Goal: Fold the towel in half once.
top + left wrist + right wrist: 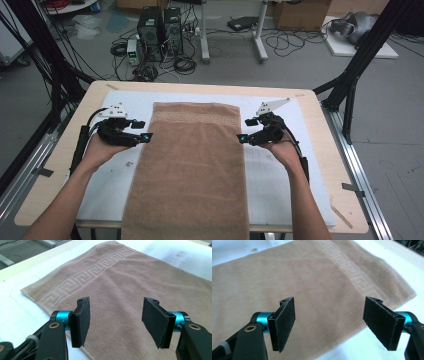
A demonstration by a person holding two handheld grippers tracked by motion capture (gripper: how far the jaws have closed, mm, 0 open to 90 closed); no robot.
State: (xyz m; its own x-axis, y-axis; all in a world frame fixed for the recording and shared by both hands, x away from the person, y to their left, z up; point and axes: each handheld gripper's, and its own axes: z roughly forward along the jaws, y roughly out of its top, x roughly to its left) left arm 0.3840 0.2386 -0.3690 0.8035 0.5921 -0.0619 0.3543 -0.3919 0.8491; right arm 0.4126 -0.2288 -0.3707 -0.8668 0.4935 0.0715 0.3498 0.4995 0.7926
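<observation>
Brown towel spread flat lengthwise down the middle of the white mat on the table, near end hanging over the front edge, patterned band at the far end. Left gripper held just above the towel's left edge, jaws apart and empty. Right gripper at the right edge, pointing inward, jaws likewise spread with nothing between the pads, towel lying beneath
</observation>
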